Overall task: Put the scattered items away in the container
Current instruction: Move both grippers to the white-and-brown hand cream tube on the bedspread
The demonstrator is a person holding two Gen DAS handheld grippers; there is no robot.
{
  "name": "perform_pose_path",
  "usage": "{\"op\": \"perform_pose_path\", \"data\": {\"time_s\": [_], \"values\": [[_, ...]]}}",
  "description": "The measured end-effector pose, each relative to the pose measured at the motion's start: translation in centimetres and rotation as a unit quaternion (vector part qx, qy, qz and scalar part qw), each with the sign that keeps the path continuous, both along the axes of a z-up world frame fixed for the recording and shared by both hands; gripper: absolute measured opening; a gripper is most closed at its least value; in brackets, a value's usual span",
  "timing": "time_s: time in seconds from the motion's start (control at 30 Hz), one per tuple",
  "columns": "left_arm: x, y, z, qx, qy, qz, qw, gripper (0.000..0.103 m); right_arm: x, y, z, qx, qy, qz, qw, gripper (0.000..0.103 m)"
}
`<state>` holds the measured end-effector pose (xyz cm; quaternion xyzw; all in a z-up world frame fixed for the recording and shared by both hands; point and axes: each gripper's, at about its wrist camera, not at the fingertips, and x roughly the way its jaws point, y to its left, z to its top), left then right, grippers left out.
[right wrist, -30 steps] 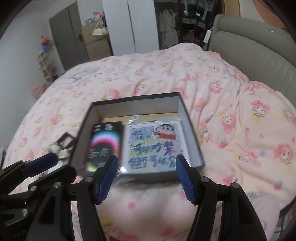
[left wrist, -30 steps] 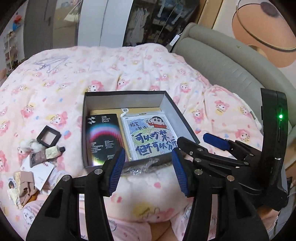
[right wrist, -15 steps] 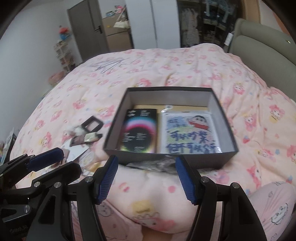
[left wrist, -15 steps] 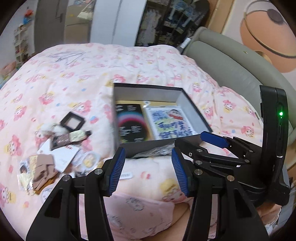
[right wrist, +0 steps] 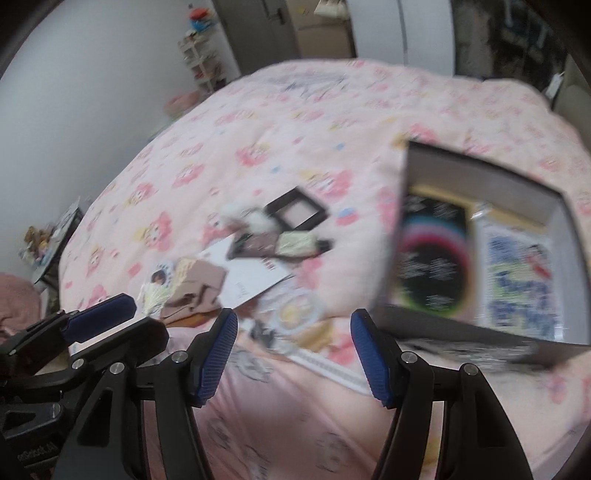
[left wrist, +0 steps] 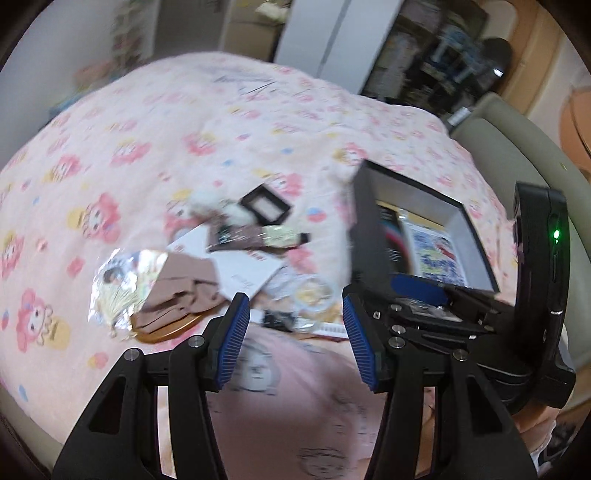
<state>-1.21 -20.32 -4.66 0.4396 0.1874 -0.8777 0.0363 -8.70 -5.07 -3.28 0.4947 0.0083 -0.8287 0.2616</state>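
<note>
I see my left gripper (left wrist: 295,339) and right gripper (right wrist: 293,356) both spread wide, holding nothing. The scattered items (left wrist: 207,266) lie on the pink quilt (left wrist: 147,147) (blurry), just left of the dark box (right wrist: 480,332).

Pink cartoon-print duvet (left wrist: 177,122) covered bed before me. Grey-green padded headboard (left wrist: 517,147) stood at right. White wardrobe door (right wrist: 424,33) behind bed. Cluttered shelf rack (right wrist: 201,55) against white wall (right wrist: 81,92), blurred.
</note>
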Motion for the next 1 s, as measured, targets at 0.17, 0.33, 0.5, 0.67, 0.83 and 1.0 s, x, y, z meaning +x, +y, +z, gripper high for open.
{"op": "perform_pose_path", "data": {"time_s": [0.17,0.33,0.5,0.67,0.83,1.0], "values": [[-0.1,-4.1,-2.7,0.023,-0.022,0.041,0.9987,0.060,-1.4,-3.5,-2.7,0.000,-0.021,0.038,0.999,0.062],[-0.4,-8.0,-5.8,0.071,-0.033,0.075,0.9942,0.058,-4.0,-5.0,-4.8,0.015,-0.044,0.039,0.998,0.062],[-3.3,-10.5,-7.9,0.122,-0.014,0.070,0.9899,0.051,-6.7,-6.1,-6.0,0.049,-0.030,0.022,0.998,0.062],[-8.1,-11.1,-10.2,0.142,-0.024,0.049,0.9884,0.051,-9.8,-7.3,-6.9,0.079,-0.024,-0.016,0.996,0.062],[-12.7,-11.6,-13.2,0.143,-0.073,0.021,0.9868,0.051,-12.4,-7.1,-8.5,0.088,-0.046,-0.044,0.994,0.062],[-14.5,-11.8,-15.1,0.186,-0.088,0.003,0.9786,0.055,-14.0,-6.9,-10.1,0.078,-0.078,-0.047,0.993,0.064]]}}
